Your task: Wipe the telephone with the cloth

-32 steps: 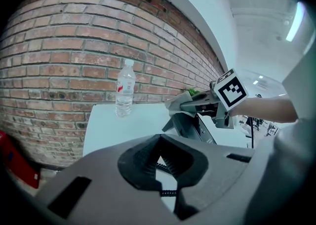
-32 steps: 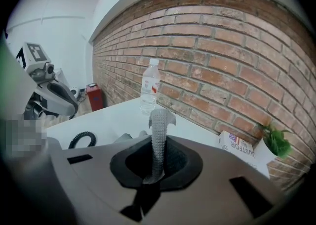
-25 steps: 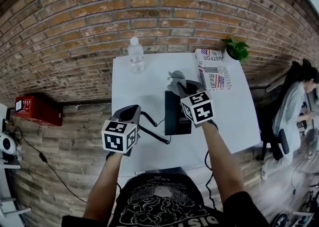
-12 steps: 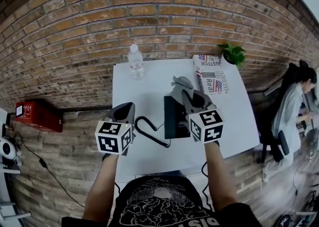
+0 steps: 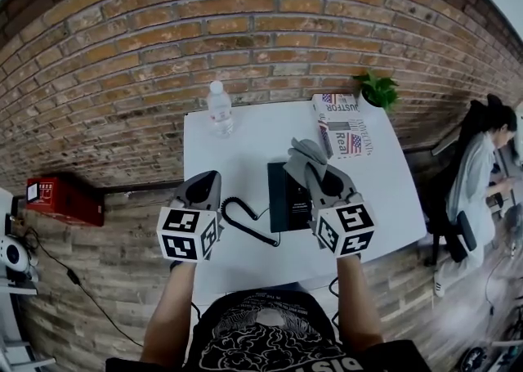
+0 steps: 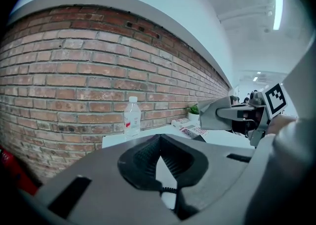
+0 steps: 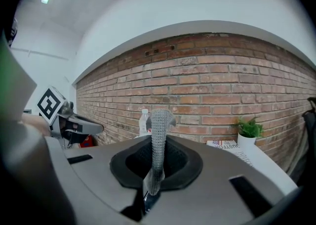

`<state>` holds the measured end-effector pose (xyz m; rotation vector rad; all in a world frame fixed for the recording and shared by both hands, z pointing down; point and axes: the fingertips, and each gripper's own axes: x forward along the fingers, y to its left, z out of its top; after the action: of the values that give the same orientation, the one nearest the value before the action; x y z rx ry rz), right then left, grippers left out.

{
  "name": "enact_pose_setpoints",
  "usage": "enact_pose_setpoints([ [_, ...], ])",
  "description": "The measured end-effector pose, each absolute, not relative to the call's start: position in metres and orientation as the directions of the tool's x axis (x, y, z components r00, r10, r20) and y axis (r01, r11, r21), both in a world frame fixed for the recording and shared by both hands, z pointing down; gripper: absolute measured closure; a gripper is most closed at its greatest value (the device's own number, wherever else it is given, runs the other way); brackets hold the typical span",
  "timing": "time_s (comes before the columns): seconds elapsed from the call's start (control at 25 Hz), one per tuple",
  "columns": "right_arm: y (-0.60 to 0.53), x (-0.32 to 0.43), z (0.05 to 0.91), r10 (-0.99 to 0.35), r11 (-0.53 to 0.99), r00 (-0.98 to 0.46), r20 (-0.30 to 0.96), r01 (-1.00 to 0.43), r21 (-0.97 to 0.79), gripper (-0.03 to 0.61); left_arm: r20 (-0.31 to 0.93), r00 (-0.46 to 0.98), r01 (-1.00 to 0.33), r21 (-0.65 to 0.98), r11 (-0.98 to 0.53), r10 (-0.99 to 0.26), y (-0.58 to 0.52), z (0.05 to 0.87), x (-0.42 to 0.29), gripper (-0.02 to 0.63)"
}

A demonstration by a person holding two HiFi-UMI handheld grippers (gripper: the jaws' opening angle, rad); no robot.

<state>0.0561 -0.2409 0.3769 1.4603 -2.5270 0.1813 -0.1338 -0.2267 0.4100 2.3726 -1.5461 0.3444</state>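
Both forearms stretched forward, right claw (image 5: 315, 171) pinching cloth (image 5: 302, 150) over telephone (image 5: 286, 199), left claw (image 5: 207, 178) closed (beside the cord (image 5: 245, 224))

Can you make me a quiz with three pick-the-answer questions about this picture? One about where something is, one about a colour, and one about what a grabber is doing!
1. Where does the water bottle stand?
A. On the floor
B. At the back left of the white table, by the brick wall
C. On a chair

2. What colour is the telephone?
A. Black
B. Red
C. Yellow

3. What is the right gripper doing?
A. Open and empty
B. Shut on a pen
C. Shut on the grey cloth

Answers:
1. B: the head view shows it on the table's far left corner, next to the bricks.
2. A: it looks black against the white tabletop.
3. C: the right gripper view shows the cloth pinched between the closed jaws.
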Motion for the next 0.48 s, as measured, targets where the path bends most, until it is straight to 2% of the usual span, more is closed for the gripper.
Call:
enact_pose_setpoints([
  [0.48, -0.2394, 0.0516, 0.3794, -0.833, 0.511, -0.492, 0.251, -0.859, 0.013, 0.568, 0.351, 0.402, -0.914, 0.111, -0.389, -0.846, -0.2258, 0.4125, -0.1301, 0.608],
])
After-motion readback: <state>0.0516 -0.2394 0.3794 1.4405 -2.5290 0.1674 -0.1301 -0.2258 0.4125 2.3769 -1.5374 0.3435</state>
